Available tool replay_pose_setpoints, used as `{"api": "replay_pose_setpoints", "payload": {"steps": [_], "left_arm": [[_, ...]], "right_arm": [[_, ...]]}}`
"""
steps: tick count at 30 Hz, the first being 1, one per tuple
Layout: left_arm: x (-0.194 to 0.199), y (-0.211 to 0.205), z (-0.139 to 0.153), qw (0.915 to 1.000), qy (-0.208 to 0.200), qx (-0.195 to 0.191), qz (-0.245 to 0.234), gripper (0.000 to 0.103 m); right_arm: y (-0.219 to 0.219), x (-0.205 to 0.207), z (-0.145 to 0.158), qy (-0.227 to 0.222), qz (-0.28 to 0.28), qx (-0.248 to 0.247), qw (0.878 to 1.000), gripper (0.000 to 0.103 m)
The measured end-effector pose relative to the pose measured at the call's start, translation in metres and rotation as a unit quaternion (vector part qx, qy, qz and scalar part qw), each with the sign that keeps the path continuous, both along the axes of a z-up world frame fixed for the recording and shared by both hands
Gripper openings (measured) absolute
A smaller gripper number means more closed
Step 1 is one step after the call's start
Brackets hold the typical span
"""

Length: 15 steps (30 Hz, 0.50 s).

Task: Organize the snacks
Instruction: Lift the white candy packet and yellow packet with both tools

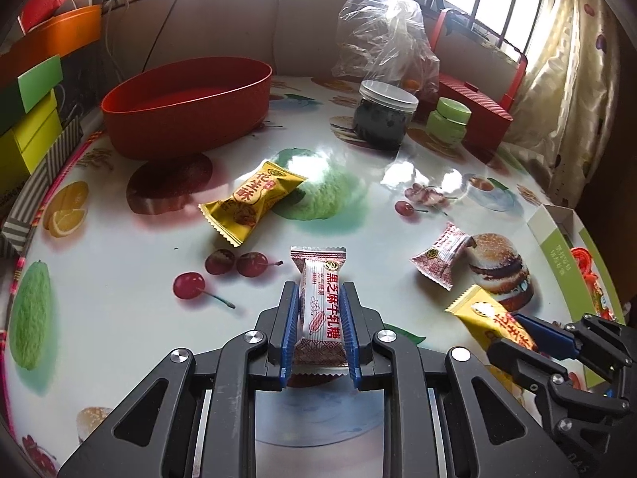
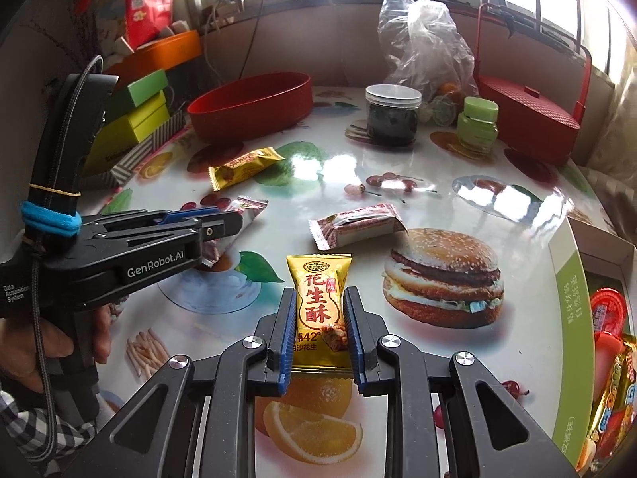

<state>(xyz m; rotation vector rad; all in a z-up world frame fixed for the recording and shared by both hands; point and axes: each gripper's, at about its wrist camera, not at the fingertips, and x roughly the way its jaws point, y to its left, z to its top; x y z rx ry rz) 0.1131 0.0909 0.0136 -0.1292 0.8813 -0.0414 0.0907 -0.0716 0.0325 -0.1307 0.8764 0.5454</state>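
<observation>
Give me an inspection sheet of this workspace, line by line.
Surface: glossy table printed with fruit and burger pictures, glare patches.
Job's things: red oval tub, nothing seen inside; loose gold snack; loose white-red candy; open green box holding snacks.
Clutter: dark jar, green jar, plastic bag, red basket, stacked boxes.
Grippers: left gripper shut on white nougat candy; right gripper shut on gold peanut snack.
Cables: braided cable along the left gripper; wires at the back wall.
Surroundings: barred windows, curtain.
</observation>
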Motion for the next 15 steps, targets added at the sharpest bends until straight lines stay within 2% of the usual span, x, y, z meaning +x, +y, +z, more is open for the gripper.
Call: {"api": "replay_pose_setpoints", "payload": {"steps": [2, 3, 8, 13, 15], "left_arm": [[0.0013, -0.0041, -0.0005, 0.9998, 0.002, 0.019, 0.000, 0.034], [0.0025, -0.0046, -0.0016, 0.9998, 0.006, 0.016, -0.003, 0.034], [0.0051, -0.0115, -0.0066, 0.9989, 0.017, 0.044, -0.002, 0.034], [0.0055, -0.0092, -0.0062, 0.9992, 0.016, 0.036, -0.006, 0.034], [0.0049, -0.0096, -0.0062, 0.9991, 0.015, 0.040, -0.006, 0.030]], "right_arm": [[-0.0011, -0.0004, 0.0004, -0.001, -0.002, 0.002, 1.000, 0.022], [-0.0014, -0.0003, 0.0003, -0.001, -0.003, 0.002, 1.000, 0.022], [-0.0020, -0.0002, 0.0001, -0.001, -0.004, 0.004, 1.000, 0.022], [-0.0021, -0.0001, -0.0001, -0.001, -0.004, 0.005, 1.000, 0.022], [-0.0018, 0.0001, -0.0001, -0.001, -0.005, 0.005, 1.000, 0.022]]}}
